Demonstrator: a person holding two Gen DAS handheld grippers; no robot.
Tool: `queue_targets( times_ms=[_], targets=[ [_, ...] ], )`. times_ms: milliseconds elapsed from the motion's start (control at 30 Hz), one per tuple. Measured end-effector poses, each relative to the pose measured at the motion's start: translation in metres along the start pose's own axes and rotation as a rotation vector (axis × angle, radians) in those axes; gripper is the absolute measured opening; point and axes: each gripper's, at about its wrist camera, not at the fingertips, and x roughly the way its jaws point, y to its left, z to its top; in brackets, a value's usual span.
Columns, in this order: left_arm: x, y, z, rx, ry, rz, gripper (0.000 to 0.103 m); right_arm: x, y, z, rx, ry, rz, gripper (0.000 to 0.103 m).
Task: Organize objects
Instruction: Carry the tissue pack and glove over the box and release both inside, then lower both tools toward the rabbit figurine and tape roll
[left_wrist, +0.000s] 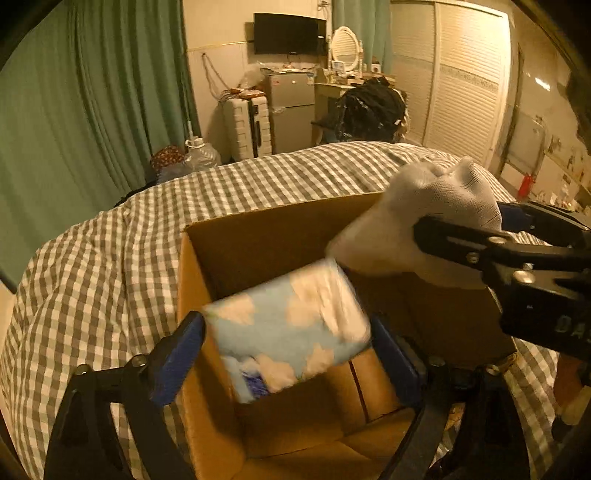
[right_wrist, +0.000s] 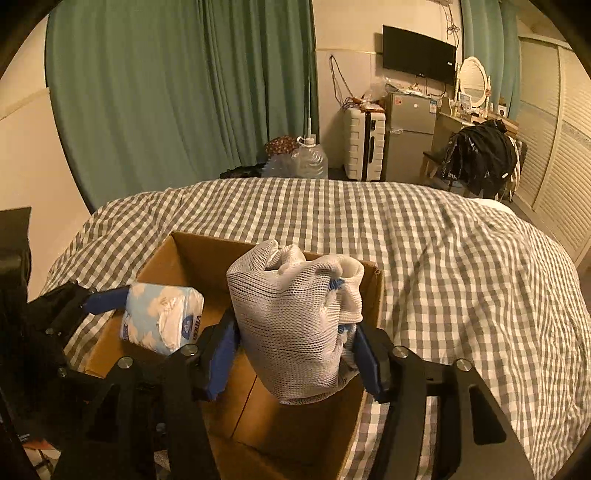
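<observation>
Left wrist view: the left gripper (left_wrist: 286, 354) is seen spread wide, its blue pads (left_wrist: 177, 360) flanking a blurred tissue pack (left_wrist: 288, 328) over the open cardboard box (left_wrist: 258, 229); contact cannot be confirmed. The right gripper's black frame enters at 3 o'clock with a white mesh bundle (left_wrist: 417, 221).

Right wrist view: the right gripper (right_wrist: 295, 350) is partly open, the mesh bundle (right_wrist: 291, 325) between its pads, above the box (right_wrist: 184, 254). The tissue pack (right_wrist: 162, 317) sits at 9 o'clock. A checked bedspread (right_wrist: 443, 251) lies beneath.
</observation>
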Motion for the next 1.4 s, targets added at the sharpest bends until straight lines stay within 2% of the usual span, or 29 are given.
queue_targets(
  times_ms=[167, 500, 567, 700, 900, 1033, 1167, 1400],
  targets=[
    [-0.024, 0.009, -0.004, -0.045, -0.02, 0.013, 0.095, -0.02, -0.003, 0.001, 0.015, -0.046, 0.0, 0.074],
    [-0.101, 0.02, -0.002, -0.088, -0.093, 0.069, 0.096, -0.095, 0.02, 0.007, -0.025, -0.132, -0.012, 0.076],
    [-0.115, 0.02, 0.0, -0.091, -0.098, 0.09, 0.096, -0.115, 0.024, 0.007, -0.033, -0.15, -0.013, 0.079],
    [-0.142, 0.019, -0.008, -0.091, -0.103, 0.138, 0.096, -0.148, 0.031, 0.006, -0.054, -0.178, -0.028, 0.082],
    [-0.161, 0.024, -0.032, -0.116, -0.108, 0.154, 0.101, -0.182, 0.042, -0.012, -0.12, -0.191, -0.046, 0.087],
    [-0.16, 0.024, -0.058, -0.134, -0.093, 0.184, 0.101, -0.186, 0.044, -0.032, -0.138, -0.16, -0.027, 0.091],
    [-0.145, 0.022, -0.088, -0.134, -0.044, 0.21, 0.101, -0.171, 0.045, -0.059, -0.144, -0.088, -0.003, 0.091],
    [-0.119, 0.016, -0.125, -0.188, 0.061, 0.148, 0.101, -0.119, 0.044, -0.114, -0.146, 0.113, 0.03, 0.091]
  ],
)
